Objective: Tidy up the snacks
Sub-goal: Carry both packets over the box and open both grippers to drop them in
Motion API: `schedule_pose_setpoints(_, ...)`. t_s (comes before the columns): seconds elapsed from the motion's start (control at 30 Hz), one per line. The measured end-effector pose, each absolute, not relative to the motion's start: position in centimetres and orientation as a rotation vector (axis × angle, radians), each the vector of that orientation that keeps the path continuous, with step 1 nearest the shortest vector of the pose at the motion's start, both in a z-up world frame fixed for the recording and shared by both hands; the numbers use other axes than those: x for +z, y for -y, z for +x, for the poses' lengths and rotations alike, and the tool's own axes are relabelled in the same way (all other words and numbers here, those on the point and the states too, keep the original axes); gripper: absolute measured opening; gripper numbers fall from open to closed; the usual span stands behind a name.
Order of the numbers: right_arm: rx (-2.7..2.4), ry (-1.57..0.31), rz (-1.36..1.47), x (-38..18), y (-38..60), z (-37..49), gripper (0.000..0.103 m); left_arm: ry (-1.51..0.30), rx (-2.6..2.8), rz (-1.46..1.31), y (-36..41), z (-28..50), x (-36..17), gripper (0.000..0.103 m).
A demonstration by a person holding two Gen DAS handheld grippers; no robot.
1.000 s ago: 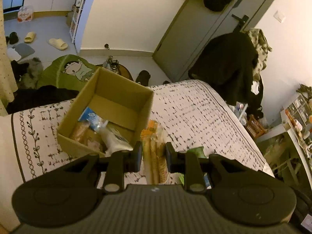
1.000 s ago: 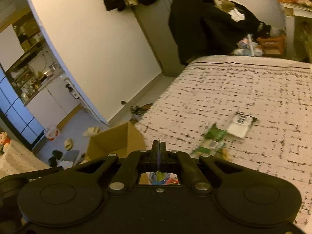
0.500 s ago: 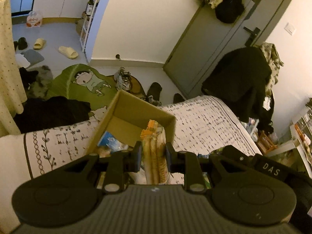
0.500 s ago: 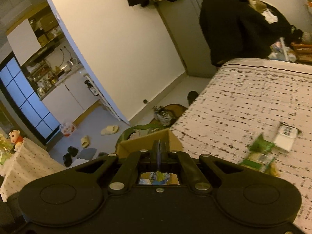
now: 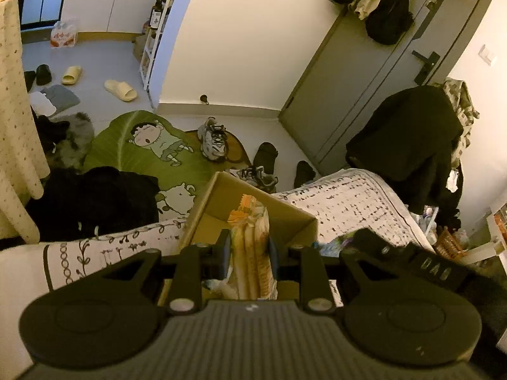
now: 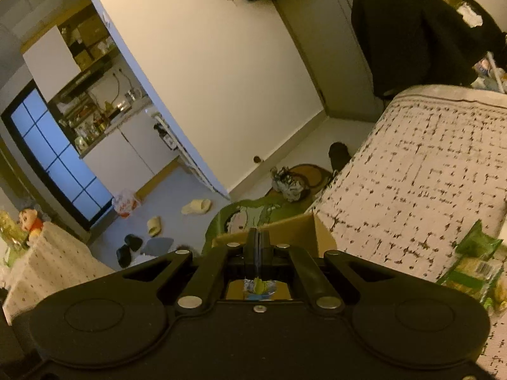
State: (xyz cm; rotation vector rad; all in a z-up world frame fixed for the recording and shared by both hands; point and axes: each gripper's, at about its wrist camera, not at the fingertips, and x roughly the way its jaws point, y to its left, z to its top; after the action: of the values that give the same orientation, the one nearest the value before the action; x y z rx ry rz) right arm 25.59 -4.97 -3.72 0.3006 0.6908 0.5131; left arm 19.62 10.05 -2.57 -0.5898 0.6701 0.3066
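Note:
My left gripper (image 5: 249,250) is shut on a clear packet of long biscuit sticks (image 5: 252,247) and holds it over the open cardboard box (image 5: 285,209) at the bed's edge. My right gripper (image 6: 257,250) is shut on the thin edge of a small blue and yellow snack wrapper (image 6: 258,286), which hangs under the fingers above the same box (image 6: 301,231). The right gripper's body (image 5: 408,262) shows just right of the box in the left wrist view. A green snack packet (image 6: 472,262) lies on the bed to the right.
The bed has a white patterned cover (image 6: 427,174). Beyond the box the bed drops to the floor, with a green cartoon mat (image 5: 142,145), shoes (image 5: 214,137) and dark clothes (image 5: 92,196). A door (image 5: 364,72) and a coat-covered chair (image 5: 408,133) stand behind.
Both grippers have moved toward the box with their snacks. The biscuit packet went from beside the box to over its opening, and the right gripper came in next to it.

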Motion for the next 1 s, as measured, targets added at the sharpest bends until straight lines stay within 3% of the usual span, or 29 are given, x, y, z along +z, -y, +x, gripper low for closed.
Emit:
schedule_pose_setpoints(0.63,0.527,-0.724,0.304,-5.9,3.8,27.0,0.0,-0.713,0.284,-0.621,-11.7,23.7,-5.5,0.023)
schedule_pose_setpoints(1.0,0.528,-0.711,0.299,-6.0,3.4,26.9,0.001,-0.723,0.316,-0.63,-12.9,22.3,-5.8,0.037)
